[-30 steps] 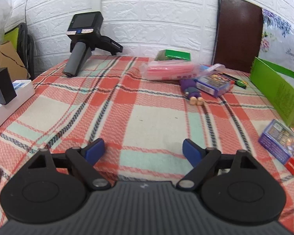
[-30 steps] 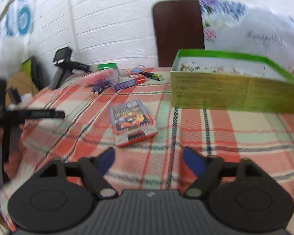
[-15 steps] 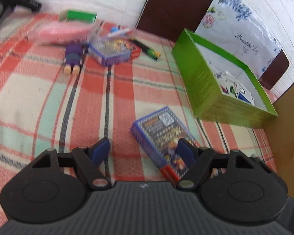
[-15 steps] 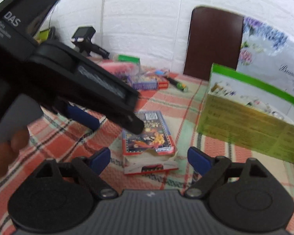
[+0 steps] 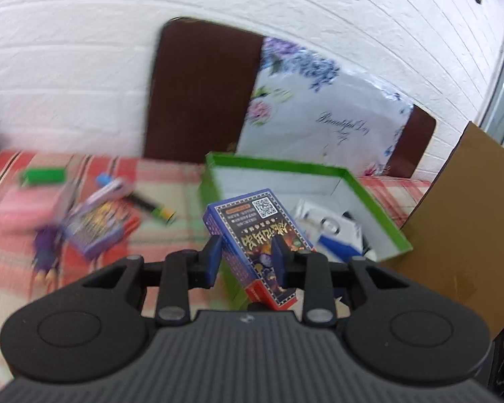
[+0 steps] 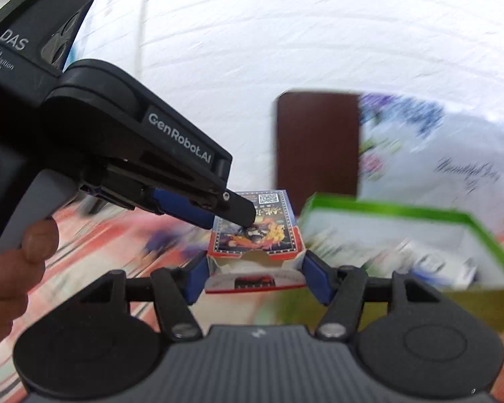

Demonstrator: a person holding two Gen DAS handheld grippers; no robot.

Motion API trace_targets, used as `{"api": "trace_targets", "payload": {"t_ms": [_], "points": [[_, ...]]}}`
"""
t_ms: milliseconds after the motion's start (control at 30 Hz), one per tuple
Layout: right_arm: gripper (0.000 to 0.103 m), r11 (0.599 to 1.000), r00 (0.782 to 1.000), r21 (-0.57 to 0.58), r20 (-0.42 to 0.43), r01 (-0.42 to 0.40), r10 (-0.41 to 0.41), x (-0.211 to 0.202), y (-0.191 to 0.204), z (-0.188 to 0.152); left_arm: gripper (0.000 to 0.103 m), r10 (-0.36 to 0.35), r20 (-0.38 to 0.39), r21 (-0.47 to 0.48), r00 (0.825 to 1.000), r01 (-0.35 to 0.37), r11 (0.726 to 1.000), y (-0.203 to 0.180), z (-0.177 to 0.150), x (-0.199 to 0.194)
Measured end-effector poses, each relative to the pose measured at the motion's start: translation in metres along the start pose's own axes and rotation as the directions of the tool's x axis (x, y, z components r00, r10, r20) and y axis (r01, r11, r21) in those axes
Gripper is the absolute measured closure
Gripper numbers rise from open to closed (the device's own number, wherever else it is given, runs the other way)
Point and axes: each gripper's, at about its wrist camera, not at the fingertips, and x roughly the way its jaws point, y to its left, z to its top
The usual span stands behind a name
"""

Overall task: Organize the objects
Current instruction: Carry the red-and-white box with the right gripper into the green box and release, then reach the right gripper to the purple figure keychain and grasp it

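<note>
Card box (image 5: 257,231) off table, now between both claws

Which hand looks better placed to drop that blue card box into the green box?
Left. The left gripper is clamped on the card box, lifted off the cloth, with the green box open just ahead. The right gripper only flanks the box's flap end; whether it grips is unclear.

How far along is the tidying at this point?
Done: a few items already lie in the green box. In hand: the left tongs clamp a card box, lifted beside it; the right tongs bracket its end, grip unclear. Left: another card box and blurred small items on the tablecloth.
</note>
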Motion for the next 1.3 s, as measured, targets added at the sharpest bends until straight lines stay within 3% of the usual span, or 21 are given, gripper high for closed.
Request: {"api": "trace_targets", "payload": {"t_ms": [267,367,467,800,1033,1300], "points": [[0.043,0.989,0.991,0.087,-0.081,0.115,-0.108,0.063,-0.084,0.014,0.068,-0.021,-0.073,0.077,0.997,0.027,0.997,-0.045,0.027,0.099],[0.031,0.981,0.98,0.105,-0.132,0.162,-0.147,0.09,-0.101,0.011,0.063,0.072,-0.084,0.129,0.994,-0.06,0.99,-0.051,0.023,0.12],[0.027,0.974,0.982,0.155,-0.124,0.163,-0.145,0.084,-0.106,0.005,0.061,0.093,-0.08,0.132,0.992,-0.082,0.988,-0.044,0.017,0.113],[0.027,0.951,0.982,0.249,-0.011,0.185,-0.189,0.001,-0.07,-0.026,0.057,0.19,0.025,0.169,0.982,-0.191,0.967,-0.032,-0.018,0.041],[0.026,0.948,0.983,0.282,-0.151,0.148,-0.108,-0.021,-0.042,-0.057,0.056,0.269,-0.026,0.158,0.963,-0.262,0.952,-0.01,-0.057,0.012],[0.026,0.977,0.979,0.192,-0.194,0.095,-0.057,-0.021,0.001,-0.058,0.056,0.365,-0.044,0.128,0.93,-0.357,0.925,0.033,-0.085,-0.014]]}}
